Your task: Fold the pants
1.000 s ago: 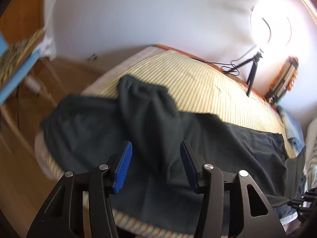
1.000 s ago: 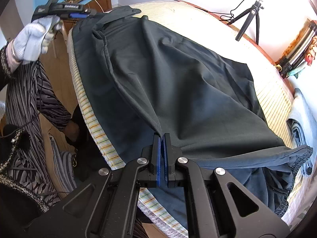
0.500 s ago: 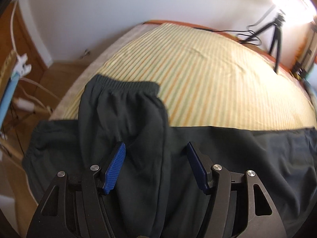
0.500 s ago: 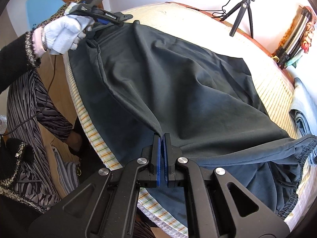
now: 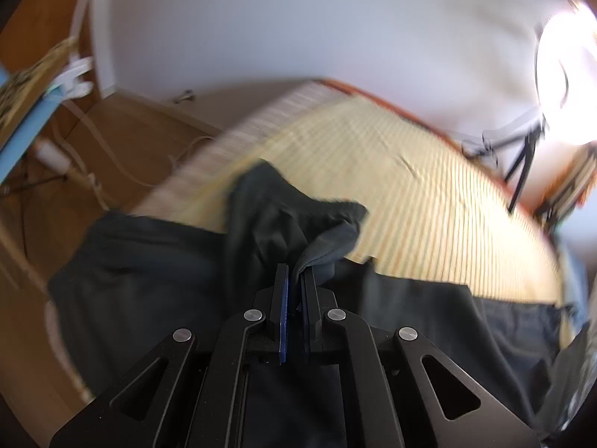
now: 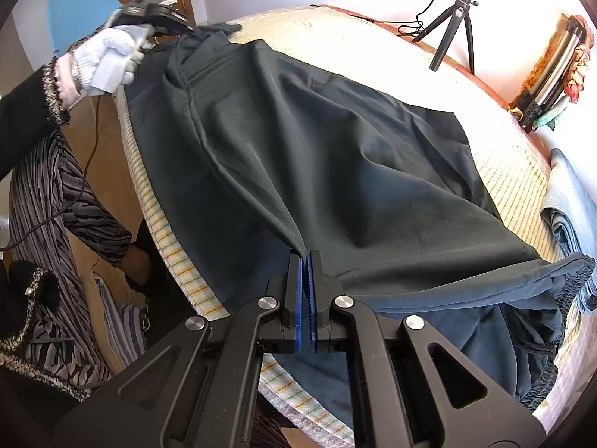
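Dark grey-green pants lie spread across a striped mattress, legs toward the far left corner, elastic waistband at the right. My left gripper is shut on a pinched fold of the leg end, which bunches up between the blue pads. In the right wrist view that same gripper sits at the far corner, held by a white-gloved hand. My right gripper is shut on a ridge of pants fabric near the front edge of the mattress.
A small tripod stands at the far edge of the mattress, with a bright ring light behind it. Folded grey-blue clothes lie at the right. A blue chair and wooden floor are at the left. A striped sleeve hangs beside the mattress.
My left gripper has closed from open onto the leg end and pulled the fabric up into a bunch; its view has swung. The right gripper has kept still, shut on the pants.
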